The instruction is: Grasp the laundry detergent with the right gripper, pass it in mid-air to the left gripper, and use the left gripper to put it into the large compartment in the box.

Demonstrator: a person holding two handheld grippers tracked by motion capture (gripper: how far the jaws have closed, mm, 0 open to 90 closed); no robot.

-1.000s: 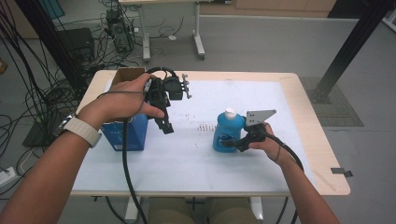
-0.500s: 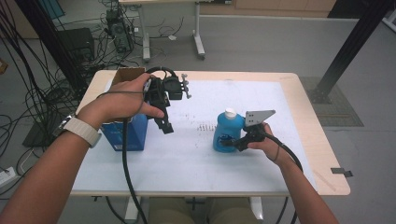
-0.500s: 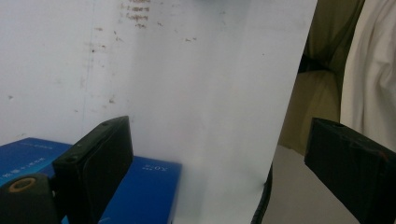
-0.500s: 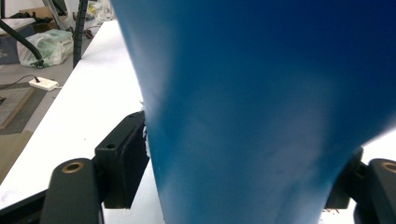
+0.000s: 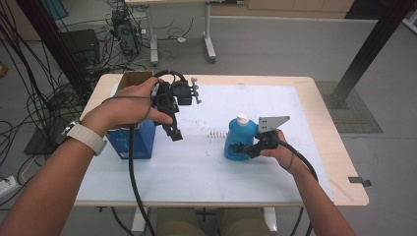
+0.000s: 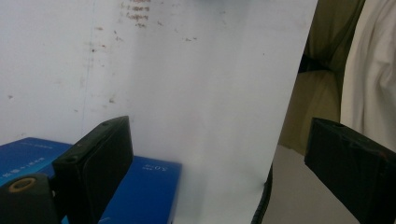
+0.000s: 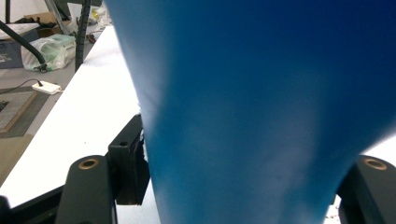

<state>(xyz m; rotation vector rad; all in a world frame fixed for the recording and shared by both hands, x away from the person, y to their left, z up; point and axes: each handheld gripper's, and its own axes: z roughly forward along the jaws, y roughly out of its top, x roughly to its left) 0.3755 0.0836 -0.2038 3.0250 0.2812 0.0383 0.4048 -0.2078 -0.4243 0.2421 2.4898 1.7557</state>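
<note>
Bottle (image 5: 239, 139) blue, white cap, upright mid-desk (image 5: 295, 98) | R gripper (image 5: 244, 148) jaws just been closing, now pressed on bottle base from 3 o'clock | L gripper (image 5: 173, 132) jaws wide apart, nothing between, above blue box (image 5: 130, 142) at bottle's 9 o'clock

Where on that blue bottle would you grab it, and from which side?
Low on the body of the blue bottle, coming in level from the person's right, as the right gripper does now. The bottle stands upright and its lower body is broad, so jaws either side get a steady hold; the white cap is small.
</note>
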